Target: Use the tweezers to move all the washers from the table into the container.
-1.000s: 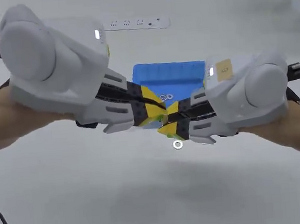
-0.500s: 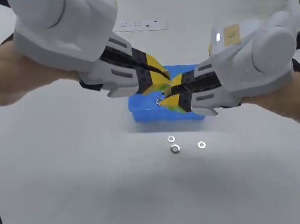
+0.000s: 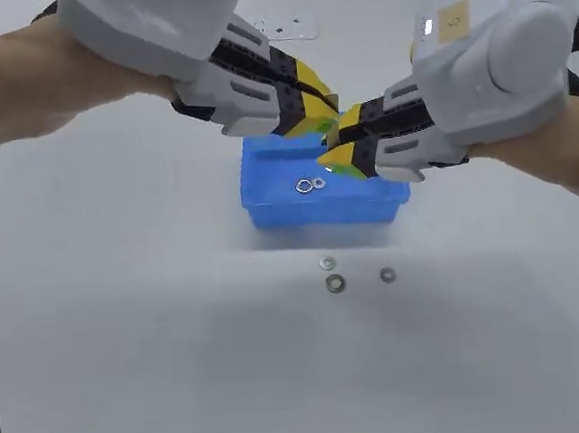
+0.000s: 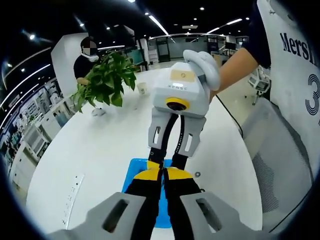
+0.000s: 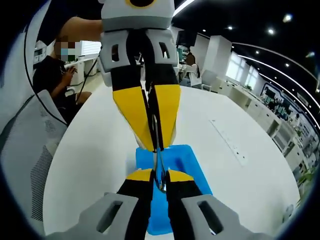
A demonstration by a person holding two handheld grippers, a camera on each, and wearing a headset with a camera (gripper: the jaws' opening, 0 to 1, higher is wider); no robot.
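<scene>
Three washers [image 3: 335, 284] lie loose mid-table [image 3: 131, 369], just nearside of the blue container [image 3: 269, 208]. Two more sit inside it. Over its far rim the left gripper [image 3: 319, 102] and right gripper [image 3: 347, 140] meet tip to tip, jaws narrow, both pinching the tweezers [image 5: 157, 150].

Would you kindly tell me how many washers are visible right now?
5 washers: two in the blue container, three on the table before it; others may be hidden.
</scene>
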